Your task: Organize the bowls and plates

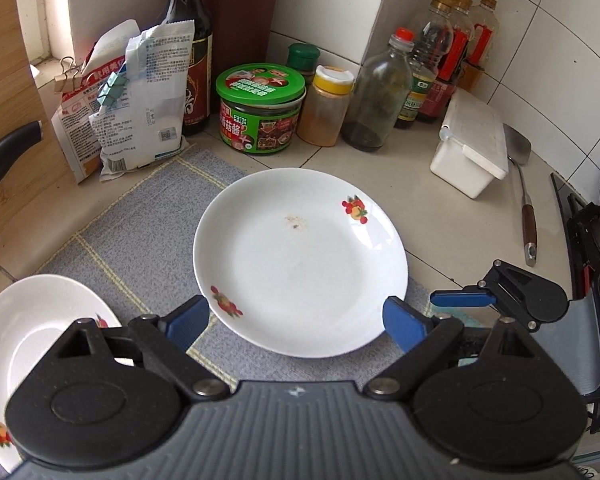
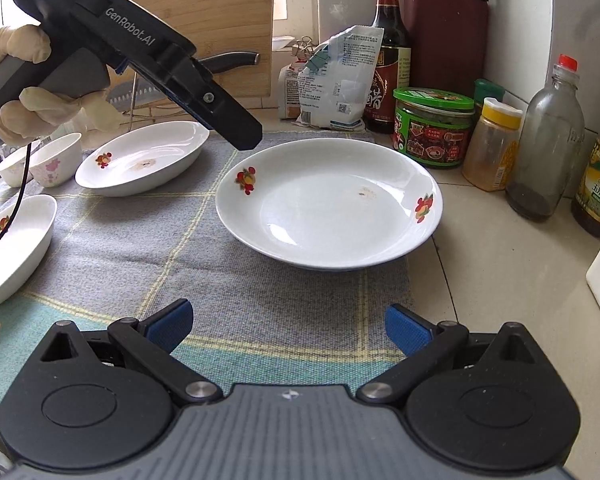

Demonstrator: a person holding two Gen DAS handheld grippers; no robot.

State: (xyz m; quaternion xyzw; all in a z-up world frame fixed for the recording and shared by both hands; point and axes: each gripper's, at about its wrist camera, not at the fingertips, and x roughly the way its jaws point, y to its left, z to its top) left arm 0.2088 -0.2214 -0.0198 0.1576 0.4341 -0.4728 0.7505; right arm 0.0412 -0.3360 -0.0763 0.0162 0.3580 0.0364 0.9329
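A large white plate [image 1: 300,260] with fruit prints sits on a grey checked mat [image 1: 148,216]. It also shows in the right wrist view [image 2: 328,204]. My left gripper [image 1: 296,322] is open and empty, hovering over the plate's near rim. My right gripper [image 2: 288,326] is open and empty, above the mat in front of the plate. A second white plate [image 2: 140,158] lies left of it, also seen lower left in the left wrist view [image 1: 24,340]. A third plate [image 2: 12,244] and two small bowls [image 2: 56,158] sit at far left.
Jars and bottles line the back: a green-lidded jar [image 1: 260,108], a yellow-capped spice jar [image 1: 326,106], a glass bottle [image 1: 380,96], a soy sauce bottle [image 1: 188,48], clipped bags [image 1: 136,108]. A white box [image 1: 472,144] and a spatula [image 1: 524,192] lie right. A knife block [image 2: 444,36] stands behind.
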